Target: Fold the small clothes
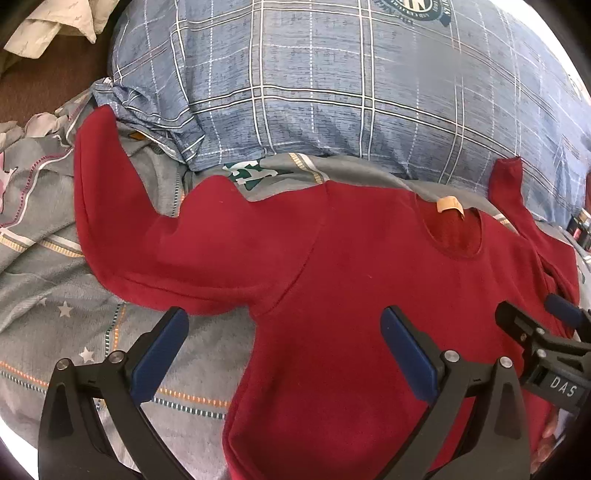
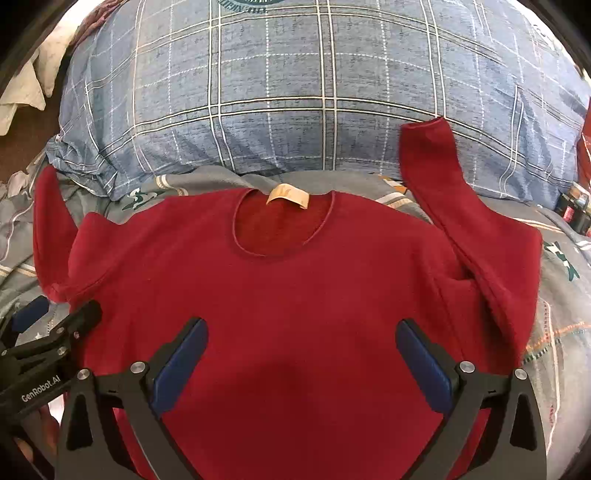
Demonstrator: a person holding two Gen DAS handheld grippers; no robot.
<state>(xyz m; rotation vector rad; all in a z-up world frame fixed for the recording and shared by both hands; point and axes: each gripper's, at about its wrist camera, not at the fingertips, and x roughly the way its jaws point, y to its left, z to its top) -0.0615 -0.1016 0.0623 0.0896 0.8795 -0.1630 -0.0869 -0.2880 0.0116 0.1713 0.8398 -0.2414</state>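
A small dark red long-sleeved sweater [image 1: 351,288] lies flat on the bed, neck away from me, with a tan label at the collar [image 2: 288,197]. Its left sleeve [image 1: 103,206] runs up and out to the left. Its right sleeve [image 2: 443,184] is bent up toward the pillow. My left gripper [image 1: 284,350] is open and empty, hovering over the sweater's left side near the armpit. My right gripper [image 2: 303,354] is open and empty above the middle of the chest. Each gripper also shows in the other's view: the right one [image 1: 532,321] and the left one [image 2: 55,317].
A large blue plaid pillow [image 2: 314,92] lies just beyond the sweater's collar. The grey bedsheet with stars and stripes [image 1: 66,295] spreads to the left. Cream cloth [image 1: 48,29] lies at the far left on a brown surface. Small dark items [image 2: 572,206] sit at the right edge.
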